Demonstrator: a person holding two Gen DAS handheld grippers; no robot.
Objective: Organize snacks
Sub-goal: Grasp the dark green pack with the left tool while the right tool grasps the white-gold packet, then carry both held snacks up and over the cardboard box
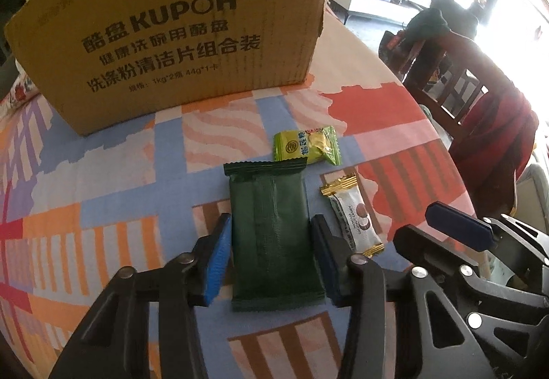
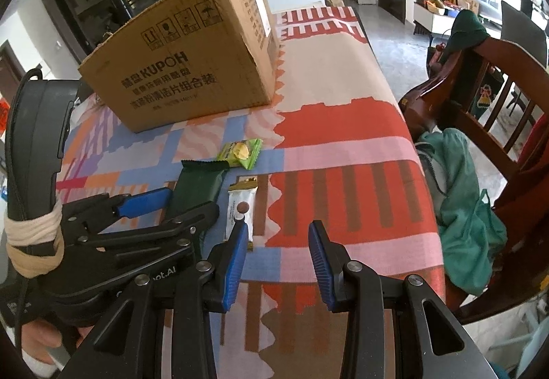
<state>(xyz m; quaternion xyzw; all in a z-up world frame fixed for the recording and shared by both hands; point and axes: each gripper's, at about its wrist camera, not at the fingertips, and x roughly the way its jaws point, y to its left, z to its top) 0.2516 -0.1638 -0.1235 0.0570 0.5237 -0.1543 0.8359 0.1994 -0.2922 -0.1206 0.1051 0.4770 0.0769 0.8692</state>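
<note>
Between the two blue-padded fingers (image 1: 216, 262) of the left gripper (image 1: 271, 259) lies a dark green snack packet (image 1: 274, 238), flat on the desk (image 1: 120, 173) with its seam side up and its crimped ends pointing away from and toward the camera. The left pad sits right at the packet's left edge and the right pad right at its right edge; the fingers bracket it closely, but whether the pads actually press on it cannot be told. No writing shows on this side of the packet. Just past the fingertips, beyond the packet's far end, lies a light green candy wrapper (image 1: 307, 145) with a round logo and a yellow picture; its print is too small to read. Just beside the right finger lies a white bar (image 1: 355, 217) with gold crimped ends and a brown round picture, its lettering unreadable. Further off stands a cardboard box (image 1: 171, 35) printed "KUPOH" with Chinese text, "1kg*2" and "44g*1" below, and four handling symbols along the top.

From the right wrist, the right gripper (image 2: 278, 262) hangs over the patterned cloth with its fingers apart and nothing between them; the white bar lies just beyond its left finger, and the green packet further left, among the other gripper's fingers.
</note>
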